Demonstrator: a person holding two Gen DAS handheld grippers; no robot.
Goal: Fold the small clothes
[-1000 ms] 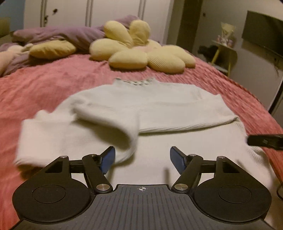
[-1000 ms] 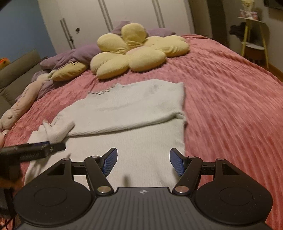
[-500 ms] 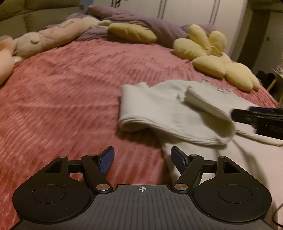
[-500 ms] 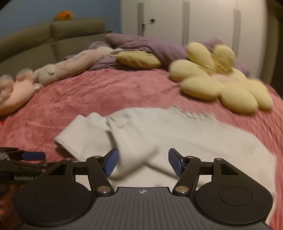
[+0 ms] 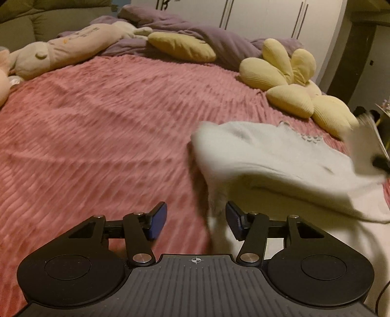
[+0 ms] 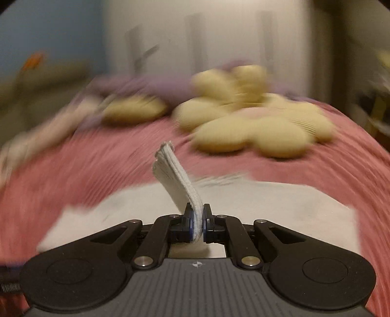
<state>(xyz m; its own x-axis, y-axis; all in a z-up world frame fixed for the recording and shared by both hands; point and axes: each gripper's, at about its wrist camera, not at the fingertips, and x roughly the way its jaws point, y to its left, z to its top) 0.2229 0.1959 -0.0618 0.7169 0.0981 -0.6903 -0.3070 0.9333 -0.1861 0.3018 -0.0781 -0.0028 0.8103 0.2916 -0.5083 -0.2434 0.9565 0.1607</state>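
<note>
Your left wrist camera sits low behind its fingers, looking down and across the pink bedspread [image 5: 97,136] toward the wardrobe [image 5: 263,17]. Your right wrist camera rides close above the white sweater [image 6: 268,209], facing the bed's head, badly blurred. Both views share the sweater and the yellow flower cushion [image 5: 287,80].

Both grippers [image 5: 196,220] [image 6: 197,225]: black ribbed bodies, blue pads, silver pivot screws.
</note>
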